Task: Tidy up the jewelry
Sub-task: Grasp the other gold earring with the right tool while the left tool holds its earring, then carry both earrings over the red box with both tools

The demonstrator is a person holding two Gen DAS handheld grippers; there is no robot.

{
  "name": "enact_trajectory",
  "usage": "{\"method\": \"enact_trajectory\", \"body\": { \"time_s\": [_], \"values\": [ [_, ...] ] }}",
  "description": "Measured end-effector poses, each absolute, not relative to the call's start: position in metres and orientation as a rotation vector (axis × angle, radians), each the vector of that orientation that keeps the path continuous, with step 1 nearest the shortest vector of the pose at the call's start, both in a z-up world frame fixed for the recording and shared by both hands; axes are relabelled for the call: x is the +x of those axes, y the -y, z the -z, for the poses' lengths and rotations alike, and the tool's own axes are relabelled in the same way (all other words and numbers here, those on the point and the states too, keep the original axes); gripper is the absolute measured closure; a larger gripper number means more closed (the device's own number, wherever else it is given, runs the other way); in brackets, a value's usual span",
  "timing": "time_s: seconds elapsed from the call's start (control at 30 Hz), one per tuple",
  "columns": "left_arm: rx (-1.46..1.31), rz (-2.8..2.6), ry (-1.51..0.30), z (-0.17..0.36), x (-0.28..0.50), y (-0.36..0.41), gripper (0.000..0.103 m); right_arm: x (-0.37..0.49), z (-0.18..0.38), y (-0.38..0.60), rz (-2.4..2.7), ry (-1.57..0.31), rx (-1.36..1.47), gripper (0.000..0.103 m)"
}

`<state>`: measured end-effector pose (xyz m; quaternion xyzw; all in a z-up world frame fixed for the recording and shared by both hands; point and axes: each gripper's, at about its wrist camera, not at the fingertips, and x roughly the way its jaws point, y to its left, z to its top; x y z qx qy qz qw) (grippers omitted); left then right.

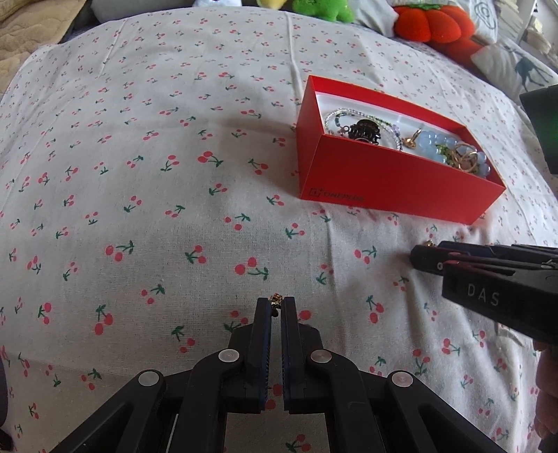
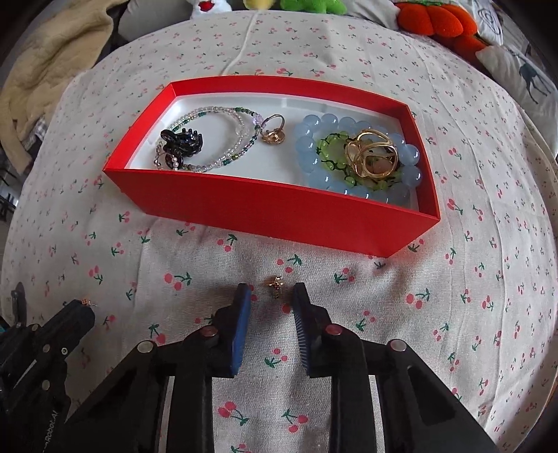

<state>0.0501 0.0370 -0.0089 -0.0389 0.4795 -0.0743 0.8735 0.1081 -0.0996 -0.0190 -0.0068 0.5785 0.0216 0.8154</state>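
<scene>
Cherry-print bedspread (image 2: 453, 313), red box (image 2: 265, 209) of jewelry, plush toys (image 2: 436, 17) behind

Bed covered by white cotton sheet with red cherry print (image 2: 453, 313), creased. Far edge: orange plush toy (image 2: 436, 21), green plush toy (image 1: 321, 8), beige quilted blanket (image 2: 52, 69), white deer-print pillow (image 2: 523, 80). Daylight.

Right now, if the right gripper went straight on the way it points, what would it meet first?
Probably the small gold earring lying on the sheet between the right gripper fingers; the red box lies farther on.
</scene>
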Motion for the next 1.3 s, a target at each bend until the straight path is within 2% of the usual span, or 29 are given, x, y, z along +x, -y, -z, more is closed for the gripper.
{"method": "enact_trajectory", "body": {
  "time_s": [0.2, 0.53, 0.57, 0.6, 0.87, 0.97, 1.03, 1.1, 1.13, 1.3],
  "values": [
    [-0.084, 0.159, -1.01, 0.01, 0.05, -0.035, 0.103, 0.11, 0.019, 0.117, -0.059, -1.256, 0.085, 0.092],
    [-0.087, 0.16, -1.02, 0.011, 0.053, -0.035, 0.103, 0.113, 0.016, 0.12, -0.079, -1.276, 0.092, 0.096],
    [-0.088, 0.159, -1.022, 0.01, 0.053, -0.035, 0.103, 0.112, 0.014, 0.122, -0.083, -1.287, 0.103, 0.102],
    [-0.091, 0.16, -1.022, 0.009, 0.054, -0.036, 0.103, 0.111, 0.013, 0.123, -0.09, -1.297, 0.113, 0.103],
    [-0.105, 0.171, -1.008, 0.0, 0.055, -0.035, 0.103, 0.099, -0.004, 0.131, -0.138, -1.302, 0.148, 0.103],
    [-0.098, 0.172, -1.013, 0.002, 0.055, -0.032, 0.103, 0.099, -0.008, 0.136, -0.125, -1.292, 0.164, 0.1],
    [-0.09, 0.175, -1.016, 0.003, 0.054, -0.029, 0.103, 0.101, -0.008, 0.137, -0.123, -1.298, 0.171, 0.092],
    [-0.079, 0.176, -1.02, 0.005, 0.054, -0.026, 0.103, 0.103, -0.007, 0.137, -0.115, -1.299, 0.179, 0.061],
    [-0.075, 0.177, -1.022, 0.007, 0.054, -0.025, 0.103, 0.105, -0.005, 0.136, -0.108, -1.296, 0.179, 0.056],
    [-0.07, 0.178, -1.029, 0.009, 0.055, -0.021, 0.103, 0.115, 0.004, 0.129, -0.087, -1.293, 0.159, 0.056]
  ]
}}
